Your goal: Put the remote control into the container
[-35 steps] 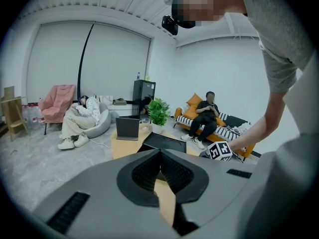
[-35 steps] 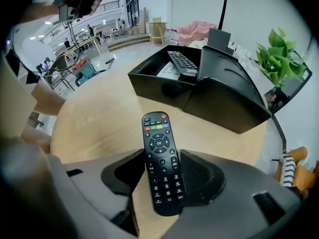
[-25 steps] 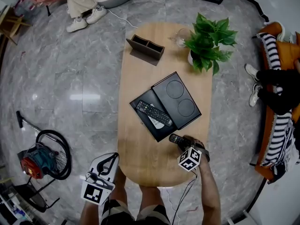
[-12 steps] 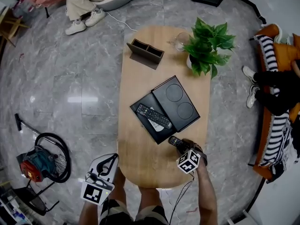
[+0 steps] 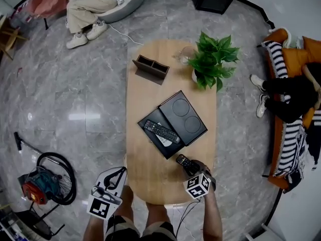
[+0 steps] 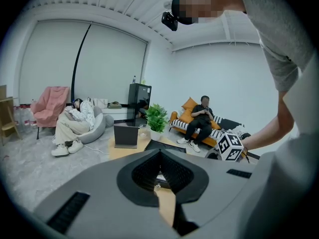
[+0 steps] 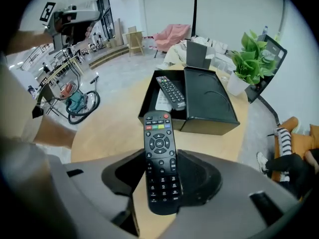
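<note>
We hold the remote above the near end of the table, short of the box.

On the wooden table [image 5: 145,94] the black container [image 5: 169,150] lies open, with its lid [image 5: 181,117] resting against one side and another remote [image 5: 161,131] already slanted across the tray. Our right gripper [image 7: 163,183] clamps the remote control [image 7: 159,153] by its lower half, buttons up. The left gripper [image 6: 159,180] is closed on nothing, off the table's near edge. We should line our remote up with the freer side beside the other one, lower it flat, and only then let go.
</note>
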Motion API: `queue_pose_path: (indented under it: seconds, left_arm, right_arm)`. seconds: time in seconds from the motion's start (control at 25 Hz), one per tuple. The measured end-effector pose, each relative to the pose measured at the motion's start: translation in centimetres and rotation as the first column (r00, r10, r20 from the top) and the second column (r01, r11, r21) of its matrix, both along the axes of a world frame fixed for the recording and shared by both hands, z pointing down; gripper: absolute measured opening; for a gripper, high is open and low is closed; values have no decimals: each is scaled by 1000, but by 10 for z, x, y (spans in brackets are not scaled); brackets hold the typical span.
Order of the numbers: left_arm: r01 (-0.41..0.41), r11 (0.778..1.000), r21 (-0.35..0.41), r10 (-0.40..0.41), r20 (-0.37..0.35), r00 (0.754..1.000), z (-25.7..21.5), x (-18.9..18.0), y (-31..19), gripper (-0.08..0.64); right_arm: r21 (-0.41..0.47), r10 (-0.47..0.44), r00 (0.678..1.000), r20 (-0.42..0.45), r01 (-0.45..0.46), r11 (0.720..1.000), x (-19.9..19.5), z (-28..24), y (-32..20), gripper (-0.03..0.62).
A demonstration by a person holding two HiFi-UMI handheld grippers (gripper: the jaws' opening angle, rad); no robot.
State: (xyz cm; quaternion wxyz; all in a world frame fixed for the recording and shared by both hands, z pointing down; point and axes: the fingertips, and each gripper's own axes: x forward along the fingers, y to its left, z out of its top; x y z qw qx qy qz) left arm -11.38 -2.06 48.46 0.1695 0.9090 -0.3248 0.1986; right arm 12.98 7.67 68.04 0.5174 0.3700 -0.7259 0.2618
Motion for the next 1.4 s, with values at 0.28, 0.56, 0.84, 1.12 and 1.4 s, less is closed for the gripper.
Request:
queue_pose_path:
  seconds: [0.28, 0.56, 0.84, 1.12, 1.4]
  left_arm:
    - [-11, 1000, 1, 11, -2, 1000, -7, -15, -14, 8]
    - [-2, 1000, 0, 2, 9, 1000, -8, -45, -31, 8]
    - [8, 1000, -7, -8, 31, 999, -2, -75, -45, 8]
    - [15, 1000, -25, -15, 28, 999, 6, -88, -59, 8]
    - [12, 999, -40, -11, 24, 1000, 16, -101, -78, 8]
  right_arm:
    - [89, 43, 999, 7, -44, 995, -33, -35, -51, 204]
    - [118, 75, 997, 14, -76, 990, -62, -33, -102, 204]
    - [93, 99, 995, -15, -97, 991, -79, -8, -132, 204]
    - [64, 99, 994, -36, -97, 993, -93, 13, -160, 204]
    - [40, 104, 992, -70, -102, 994, -98, 26, -180, 206]
